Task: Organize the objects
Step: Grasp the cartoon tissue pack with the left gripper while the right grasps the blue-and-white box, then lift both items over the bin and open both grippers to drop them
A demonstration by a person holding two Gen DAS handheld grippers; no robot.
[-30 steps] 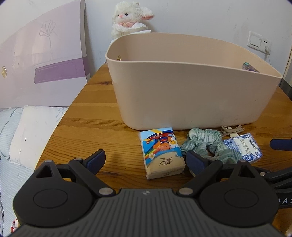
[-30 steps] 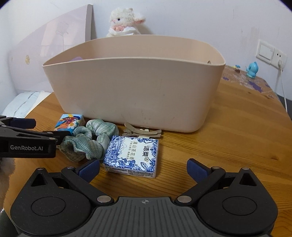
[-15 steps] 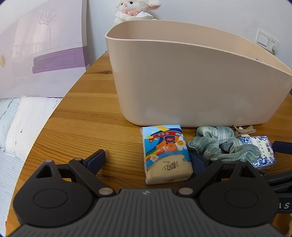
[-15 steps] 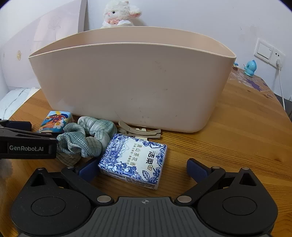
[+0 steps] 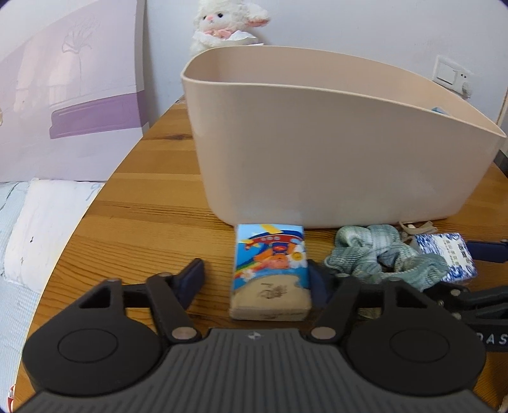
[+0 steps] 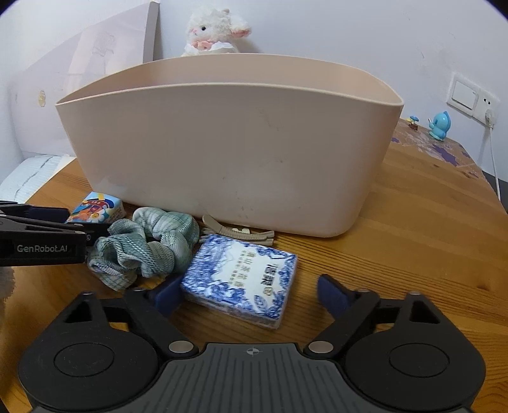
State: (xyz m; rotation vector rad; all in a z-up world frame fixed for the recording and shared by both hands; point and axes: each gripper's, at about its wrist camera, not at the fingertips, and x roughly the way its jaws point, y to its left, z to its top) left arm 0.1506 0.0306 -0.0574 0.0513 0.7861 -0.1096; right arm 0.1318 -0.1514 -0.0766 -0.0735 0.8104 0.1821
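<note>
A beige plastic bin (image 5: 317,152) (image 6: 228,152) stands on the wooden table. In front of it lie a cartoon-printed tissue pack (image 5: 270,270) (image 6: 95,211), a green scrunchie (image 5: 381,254) (image 6: 149,247), beige hair clips (image 6: 241,232) and a blue-and-white tissue pack (image 6: 241,279) (image 5: 451,254). My left gripper (image 5: 257,281) is open, its fingers on either side of the cartoon pack. My right gripper (image 6: 250,294) is open, its fingers on either side of the blue-and-white pack.
A white plush lamb (image 5: 222,25) (image 6: 212,31) sits behind the bin. A purple-printed board (image 5: 70,95) leans at the left. A small blue figurine (image 6: 439,125) stands at the far right by a wall socket (image 6: 470,98). Bedding (image 5: 31,238) lies beyond the table's left edge.
Both grippers have moved forward and down, so each open pair of fingers now sits around its tissue pack. The objects on the table have not moved.
</note>
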